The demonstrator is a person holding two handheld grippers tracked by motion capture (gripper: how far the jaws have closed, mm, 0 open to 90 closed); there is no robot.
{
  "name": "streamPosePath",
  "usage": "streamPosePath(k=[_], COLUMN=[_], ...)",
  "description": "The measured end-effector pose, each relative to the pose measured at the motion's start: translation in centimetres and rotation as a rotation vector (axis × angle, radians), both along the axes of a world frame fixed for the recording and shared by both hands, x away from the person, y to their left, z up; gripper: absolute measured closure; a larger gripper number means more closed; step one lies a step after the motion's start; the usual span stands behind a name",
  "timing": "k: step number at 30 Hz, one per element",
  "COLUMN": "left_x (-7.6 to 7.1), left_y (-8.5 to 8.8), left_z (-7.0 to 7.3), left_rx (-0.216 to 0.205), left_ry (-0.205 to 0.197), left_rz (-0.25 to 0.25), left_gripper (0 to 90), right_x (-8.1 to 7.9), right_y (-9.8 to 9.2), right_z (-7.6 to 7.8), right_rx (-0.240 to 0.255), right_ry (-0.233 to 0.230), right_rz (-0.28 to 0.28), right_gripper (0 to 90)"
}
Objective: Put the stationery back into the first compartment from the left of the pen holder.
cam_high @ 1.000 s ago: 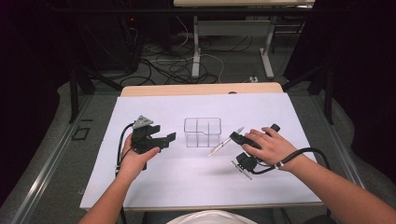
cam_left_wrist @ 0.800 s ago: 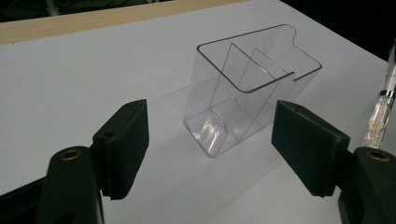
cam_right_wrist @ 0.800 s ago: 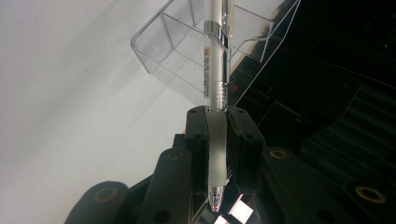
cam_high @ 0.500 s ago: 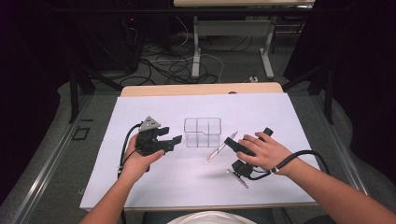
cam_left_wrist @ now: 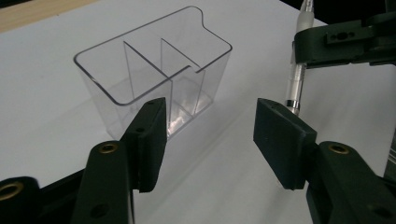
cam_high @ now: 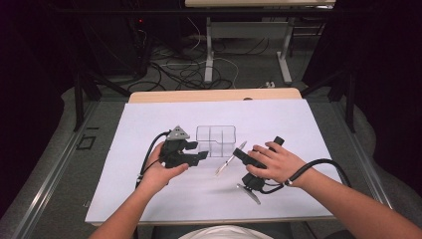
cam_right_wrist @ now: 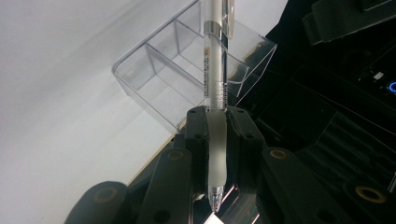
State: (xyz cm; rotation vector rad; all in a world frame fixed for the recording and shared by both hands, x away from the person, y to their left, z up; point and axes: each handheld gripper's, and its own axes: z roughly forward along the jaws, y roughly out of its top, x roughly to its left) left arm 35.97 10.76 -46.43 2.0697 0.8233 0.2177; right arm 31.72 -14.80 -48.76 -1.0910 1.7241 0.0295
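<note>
Right gripper view: right gripper (cam_right_wrist: 217, 140) clamps translucent pen (cam_right_wrist: 215, 84); left gripper (cam_left_wrist: 210, 135) gapes

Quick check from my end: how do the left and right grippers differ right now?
The left gripper is open with nothing between its jaws; the right gripper is shut on the clear pen. The left points at the clear divided box, while the right holds the pen beside it. Both are black, hand-held and cabled.
</note>
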Motion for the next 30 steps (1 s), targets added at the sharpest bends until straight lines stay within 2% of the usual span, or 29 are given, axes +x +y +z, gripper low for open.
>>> streamPosePath(k=[2, 4, 9, 13, 15, 21, 30], left_x=[0.0, 0.0, -0.1, -0.1, -0.1, -0.2, 0.0], left_y=[-0.4, -0.7, -1.7, -2.4, -2.7, -3.8, -5.2], left_z=[0.0, 0.0, 0.2, 0.2, 0.1, -0.3, -0.9], left_rx=[-0.005, 0.014, 0.052, 0.068, 0.067, 0.065, 0.096], left_ry=[0.018, 0.022, 0.092, 0.127, 0.133, 0.166, 0.195], left_rz=[-0.007, -0.023, -0.055, -0.083, -0.092, -0.11, -0.133], left_gripper=[46.4, 48.2, 53.2, 55.3, 56.4, 59.0, 65.8], right_x=[-0.1, -0.1, -0.2, -0.3, -0.3, -0.4, -0.4], right_y=[0.3, 0.4, 0.8, 1.1, 1.3, 1.5, 1.7], right_z=[0.1, 0.1, 0.0, -0.3, -0.3, -0.5, -0.5], right_rx=[-0.012, -0.011, -0.008, -0.014, -0.028, -0.023, -0.027], right_ry=[-0.01, -0.007, 0.0, 0.005, -0.004, -0.008, -0.01], right_rz=[0.009, -0.001, 0.016, 0.034, 0.043, 0.051, 0.056], right_gripper=[79.5, 79.5, 79.5, 79.5, 79.5, 79.5, 79.5])
